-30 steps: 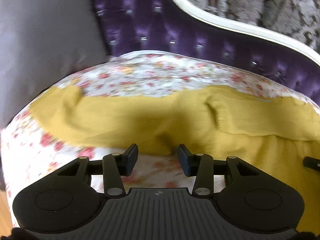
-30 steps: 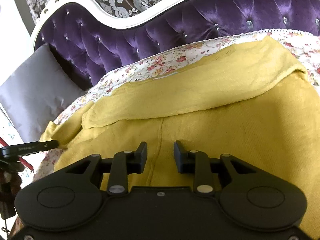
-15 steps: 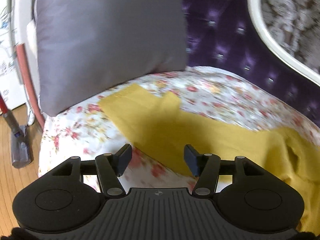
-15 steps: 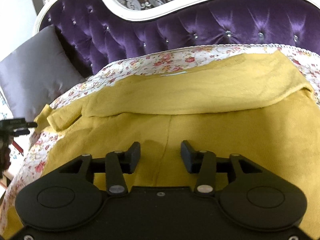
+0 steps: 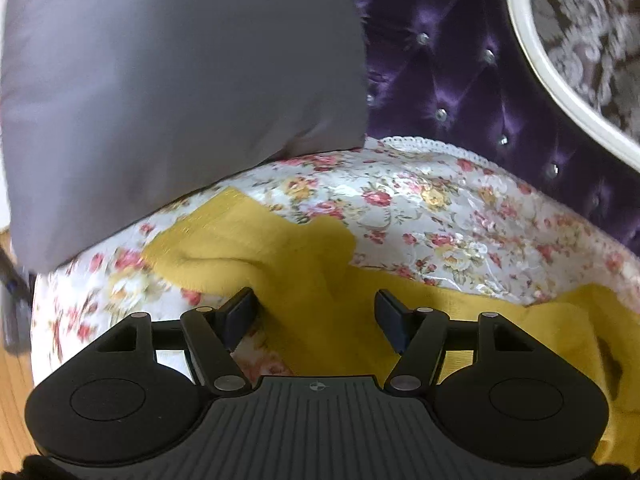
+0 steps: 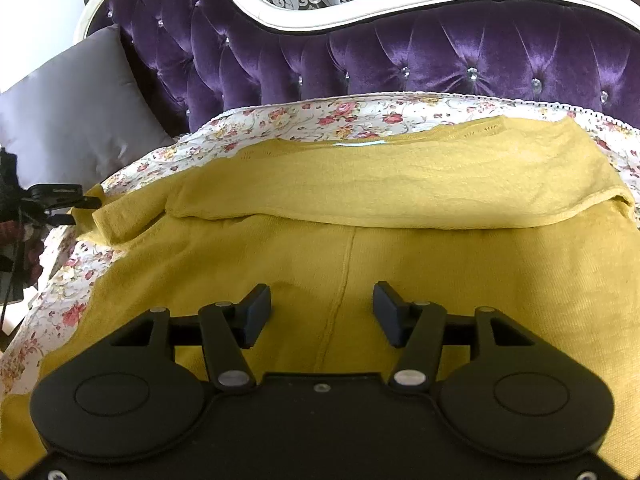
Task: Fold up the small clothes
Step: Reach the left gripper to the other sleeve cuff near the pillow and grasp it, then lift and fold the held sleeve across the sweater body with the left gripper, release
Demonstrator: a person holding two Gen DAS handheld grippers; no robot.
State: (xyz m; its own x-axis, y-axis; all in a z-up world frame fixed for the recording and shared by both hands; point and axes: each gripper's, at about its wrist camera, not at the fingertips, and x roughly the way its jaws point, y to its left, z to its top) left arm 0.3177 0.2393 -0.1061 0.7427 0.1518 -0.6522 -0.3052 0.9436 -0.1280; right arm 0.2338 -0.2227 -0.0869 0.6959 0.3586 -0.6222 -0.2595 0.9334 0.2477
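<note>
A mustard-yellow knit garment (image 6: 400,248) lies spread on a floral sheet (image 6: 360,114), with one sleeve (image 6: 400,176) folded across its upper part. My right gripper (image 6: 320,314) is open and empty, hovering low over the garment's middle seam. In the left wrist view the other sleeve (image 5: 256,240) stretches toward a grey pillow (image 5: 168,80). My left gripper (image 5: 316,314) is open, its jaws either side of that sleeve near the cuff end, holding nothing. The left gripper also shows in the right wrist view (image 6: 60,196) at the garment's left edge.
A purple tufted headboard (image 6: 440,56) with a white frame runs behind the bed. The grey pillow (image 6: 76,120) leans at the left end. Wooden floor (image 5: 12,400) shows beyond the mattress edge on the left.
My left gripper has swung left along the garment to the sleeve end by the pillow. My right gripper has opened a little wider and pulled back slightly over the garment.
</note>
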